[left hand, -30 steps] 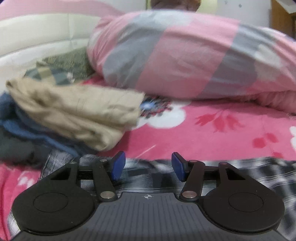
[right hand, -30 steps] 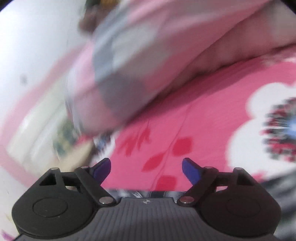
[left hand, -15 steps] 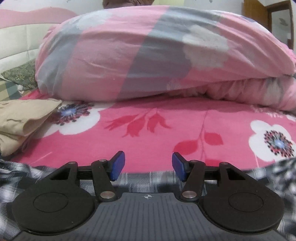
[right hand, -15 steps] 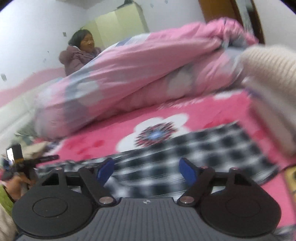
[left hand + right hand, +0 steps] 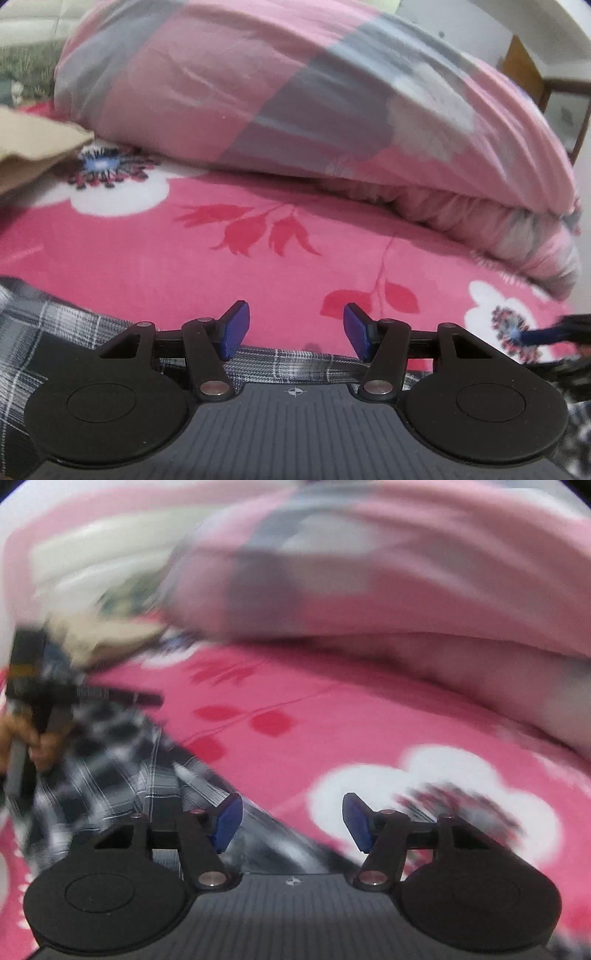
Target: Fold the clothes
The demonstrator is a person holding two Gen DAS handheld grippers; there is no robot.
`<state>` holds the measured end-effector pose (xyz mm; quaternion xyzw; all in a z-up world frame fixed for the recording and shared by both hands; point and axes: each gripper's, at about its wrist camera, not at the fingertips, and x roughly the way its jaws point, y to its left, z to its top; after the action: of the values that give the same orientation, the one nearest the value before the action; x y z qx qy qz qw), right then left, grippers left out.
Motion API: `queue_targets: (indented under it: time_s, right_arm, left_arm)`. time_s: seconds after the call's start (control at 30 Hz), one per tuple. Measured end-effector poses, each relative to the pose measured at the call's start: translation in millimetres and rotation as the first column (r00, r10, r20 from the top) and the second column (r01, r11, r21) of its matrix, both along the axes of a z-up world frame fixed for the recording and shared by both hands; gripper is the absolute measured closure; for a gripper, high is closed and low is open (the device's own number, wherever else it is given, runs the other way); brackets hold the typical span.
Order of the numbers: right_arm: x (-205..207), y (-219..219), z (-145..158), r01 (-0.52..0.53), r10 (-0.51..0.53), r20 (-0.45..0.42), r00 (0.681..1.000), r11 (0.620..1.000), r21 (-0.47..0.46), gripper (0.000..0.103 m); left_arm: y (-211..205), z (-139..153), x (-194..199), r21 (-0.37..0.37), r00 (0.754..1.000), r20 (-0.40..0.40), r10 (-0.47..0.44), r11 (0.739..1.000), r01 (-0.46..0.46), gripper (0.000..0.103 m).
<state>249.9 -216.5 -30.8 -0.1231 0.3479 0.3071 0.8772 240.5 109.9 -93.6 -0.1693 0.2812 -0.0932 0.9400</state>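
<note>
Reaching for the plaid shirt (image 5: 55, 332), you have its far hem running crosswise just under both sets of tongs on the pink floral bedspread (image 5: 258, 258). Your left gripper (image 5: 296, 328) hangs released above that edge; your right gripper (image 5: 293, 821), its jaws just closing yet gripping nothing, sits over the shirt's right corner. No label or writing is readable.

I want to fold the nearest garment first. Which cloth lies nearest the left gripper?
The black-and-white plaid shirt, lying right under the left gripper. The beige garment sits farther off at left.
</note>
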Motion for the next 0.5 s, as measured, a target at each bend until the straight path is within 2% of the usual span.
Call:
queue_targets:
  time_s: [0.07, 0.23, 0.3, 0.37, 0.43, 0.5]
  right_arm:
    - [18, 18, -12, -0.057, 0.056, -0.060, 0.997, 0.998, -0.017, 0.049]
    - [27, 42, -28, -0.159, 0.151, -0.143, 0.978, 0.986, -0.051, 0.057]
    - [22, 49, -28, -0.184, 0.173, -0.148, 0.974, 0.981, -0.063, 0.071]
    - [19, 53, -29, -0.187, 0.176, -0.155, 0.972, 0.980, -0.062, 0.093]
    - [10, 62, -29, -0.189, 0.177, -0.120, 0.977, 0.978, -0.094, 0.100]
    - [3, 67, -25, -0.173, 0.166, -0.061, 0.984, 0.976, -0.130, 0.101]
  left_arm:
    - [1, -1, -1, -0.017, 1.000, 0.000, -0.010, 1.000, 0.010, 0.047]
    - [2, 0, -3, -0.034, 0.999, 0.013, -0.035, 0.999, 0.036, 0.047]
    - [2, 0, -4, -0.040, 0.999, 0.018, -0.045, 0.998, 0.046, 0.047]
    - [3, 0, -5, -0.047, 0.998, 0.023, -0.055, 0.997, 0.056, 0.047]
    - [3, 0, -6, -0.054, 0.998, 0.028, -0.065, 0.996, 0.066, 0.047]
    - [3, 1, -6, -0.057, 0.997, 0.036, -0.072, 0.996, 0.074, 0.047]
